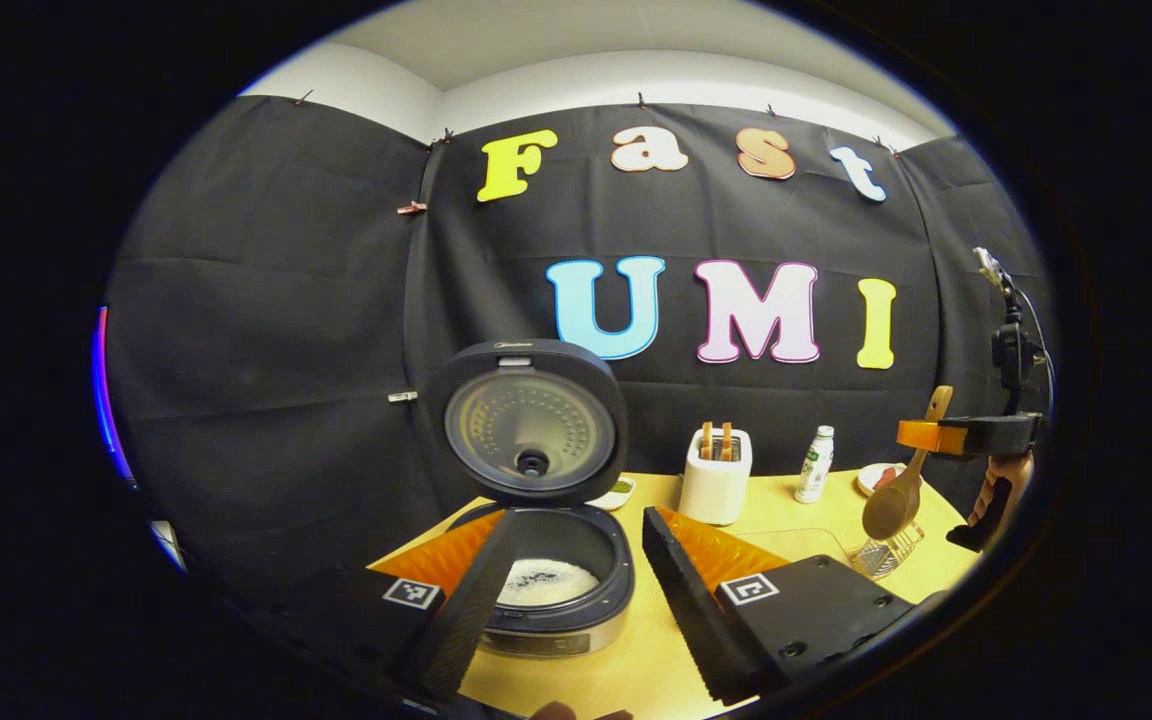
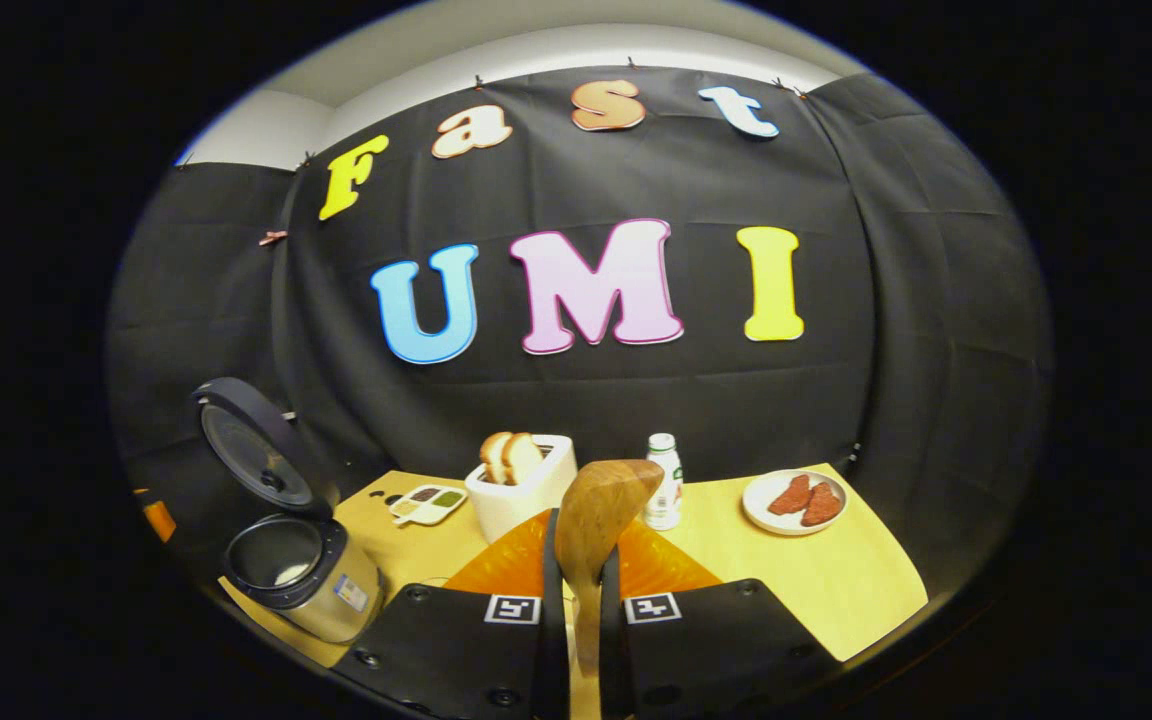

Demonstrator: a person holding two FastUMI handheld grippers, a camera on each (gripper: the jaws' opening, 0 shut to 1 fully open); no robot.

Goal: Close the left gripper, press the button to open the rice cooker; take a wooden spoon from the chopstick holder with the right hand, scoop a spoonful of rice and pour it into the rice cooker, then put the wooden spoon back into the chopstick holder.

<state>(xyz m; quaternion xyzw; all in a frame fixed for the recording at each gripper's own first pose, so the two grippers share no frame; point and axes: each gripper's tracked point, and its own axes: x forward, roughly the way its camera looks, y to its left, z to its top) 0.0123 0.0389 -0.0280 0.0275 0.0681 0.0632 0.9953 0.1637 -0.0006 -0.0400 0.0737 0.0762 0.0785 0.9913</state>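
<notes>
The rice cooker (image 1: 576, 610) stands with its lid (image 1: 533, 430) up, and white rice (image 1: 548, 580) lies in its pot. My left gripper (image 1: 581, 520) is open just in front of the pot, one finger on each side of it, holding nothing. At the far right my right gripper (image 1: 926, 437) holds the wooden spoon (image 1: 893, 505) by its handle, bowl down, just above the wire chopstick holder (image 1: 886, 552). In the right gripper view my right gripper (image 2: 581, 545) is shut on the spoon (image 2: 601, 510). The open cooker (image 2: 296, 570) sits low at the left.
A white toaster (image 1: 716, 478) with bread slices stands at the back of the yellow table (image 1: 636, 650), with a small bottle (image 1: 815, 465) and a plate (image 2: 794, 500) of red food to its right. A small sauce dish (image 2: 428, 503) lies left of the toaster (image 2: 526, 485).
</notes>
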